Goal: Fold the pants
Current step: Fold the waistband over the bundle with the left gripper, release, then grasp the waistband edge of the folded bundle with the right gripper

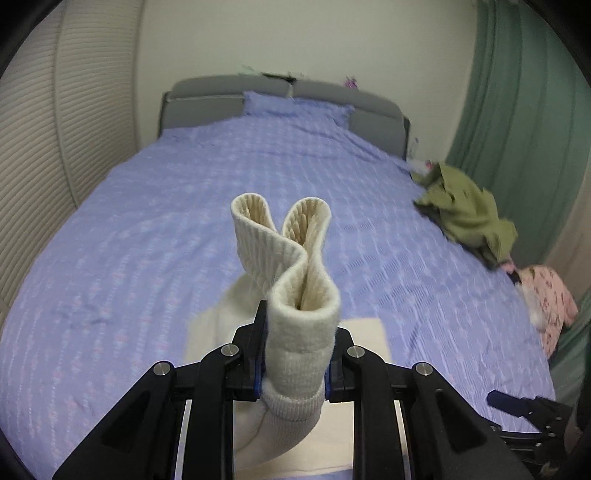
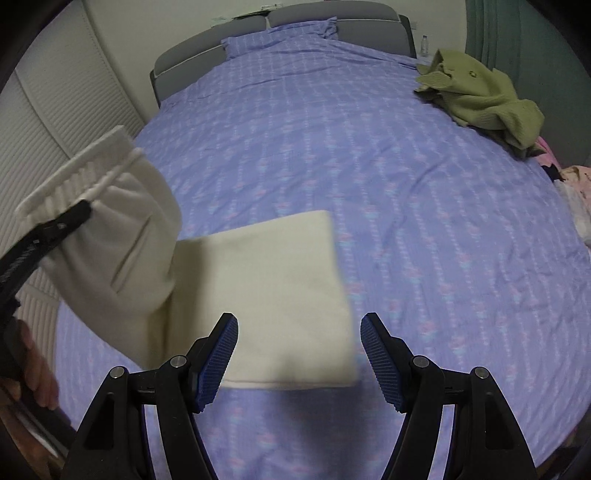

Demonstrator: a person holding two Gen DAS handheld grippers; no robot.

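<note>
Cream knit pants (image 2: 280, 295) lie partly folded on the purple bedspread (image 2: 369, 147). My left gripper (image 1: 295, 354) is shut on their ribbed waistband (image 1: 291, 251) and holds that end up above the bed. In the right wrist view the left gripper (image 2: 55, 225) and the raised waistband end (image 2: 110, 221) show at the left. My right gripper (image 2: 299, 328) is open and empty, just above the near edge of the flat folded part. It also shows at the lower right of the left wrist view (image 1: 517, 406).
An olive green garment (image 2: 480, 96) lies in a heap at the bed's right edge, with a pink patterned garment (image 1: 550, 306) beside it. A pillow (image 2: 280, 33) and grey headboard (image 1: 229, 96) are at the far end. A ribbed wall (image 1: 55, 147) runs along the left.
</note>
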